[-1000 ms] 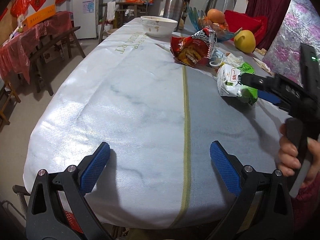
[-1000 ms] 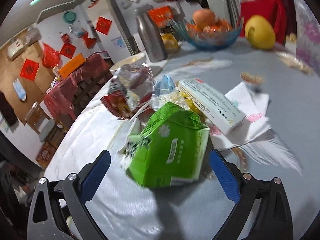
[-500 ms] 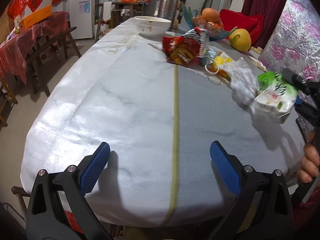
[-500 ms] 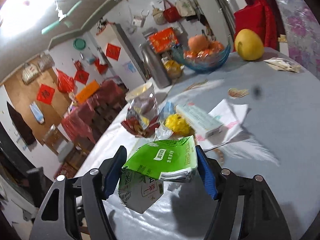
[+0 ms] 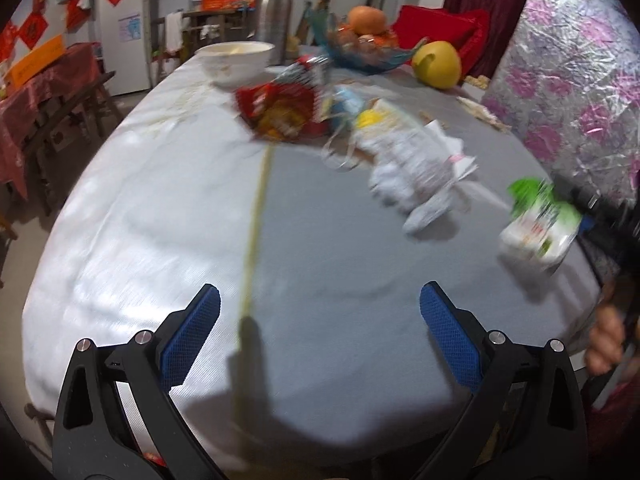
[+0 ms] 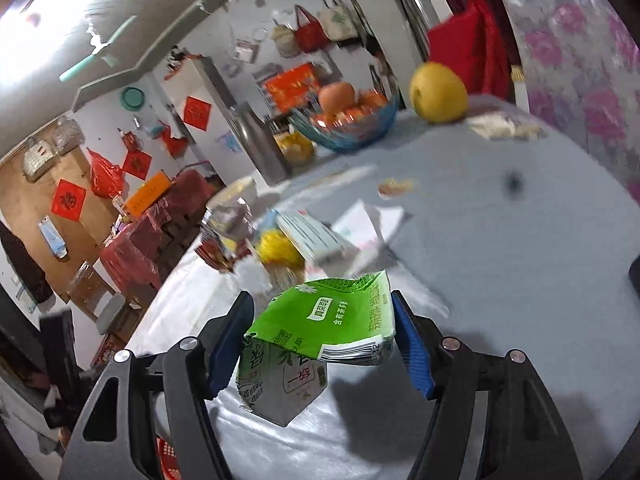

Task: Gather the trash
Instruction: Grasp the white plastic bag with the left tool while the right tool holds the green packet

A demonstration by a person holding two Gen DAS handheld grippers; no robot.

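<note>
We have the green carton clamped between the blue pads of the right hand-held gripper, clear of the grey bench and hanging over its near edge; its jaws have just been closing, with the carton between them, and the pads now press its two sides. The carton looks empty and light, and its thin card walls are dented and folded, so we judge it soft enough to buckle under more squeeze and smooth enough to slip if the grip slackens; across the flat printed faces, near the stiffer folded top, seems the safest place to hold. The left hand-held gripper stands wide with nothing in it, low over the bench. The rest of the trash lies in a loose heap farther along: a red snack bag, crumpled white paper and a long white box, all apart from the fruit bowl.
</note>
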